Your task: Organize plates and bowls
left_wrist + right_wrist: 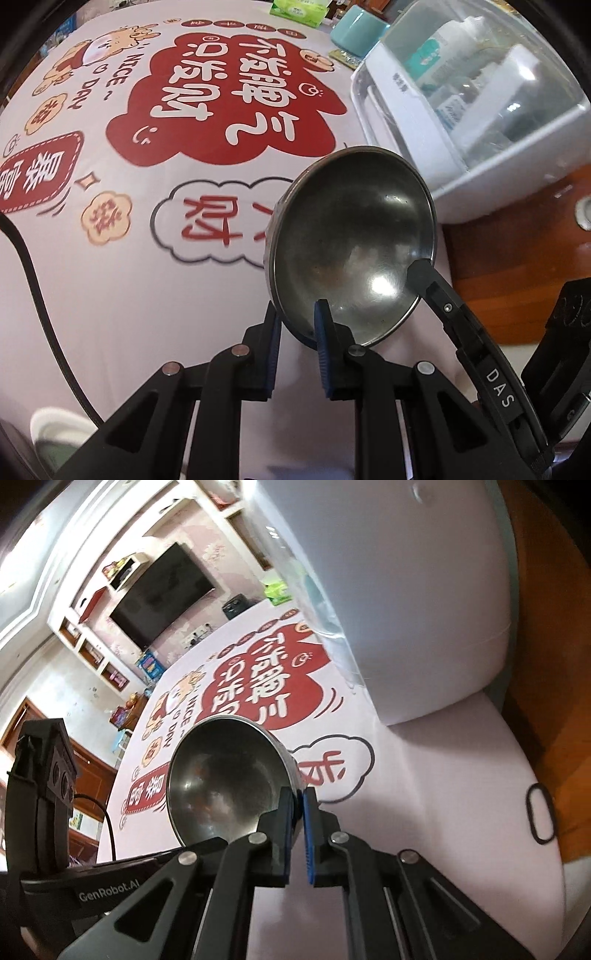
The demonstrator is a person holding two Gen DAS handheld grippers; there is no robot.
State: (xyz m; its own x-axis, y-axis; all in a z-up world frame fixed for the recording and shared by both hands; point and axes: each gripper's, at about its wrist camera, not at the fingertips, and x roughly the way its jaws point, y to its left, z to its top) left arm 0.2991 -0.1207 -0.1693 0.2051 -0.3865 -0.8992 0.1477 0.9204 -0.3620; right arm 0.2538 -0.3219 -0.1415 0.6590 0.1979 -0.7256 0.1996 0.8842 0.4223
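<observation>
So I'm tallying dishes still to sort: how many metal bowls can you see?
1: the metal bowl, held tilted above the tablecloth by the left gripper and right gripper on its rim. Others may lie out of view.

From my remote seat I see a pale tablecloth (110, 295) printed with red cartoons, a dark television (162, 590) on the pink wall amid white shelves (92, 650) — and wooden flooring (517, 266).

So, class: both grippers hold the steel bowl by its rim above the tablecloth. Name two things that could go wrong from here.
1. The round shiny steel bowl is pinched only at its thin rim by the left gripper and right gripper; it might slip.
2. The white plastic-lidded cabinet stands close; the tilted bowl could knock it.
</observation>
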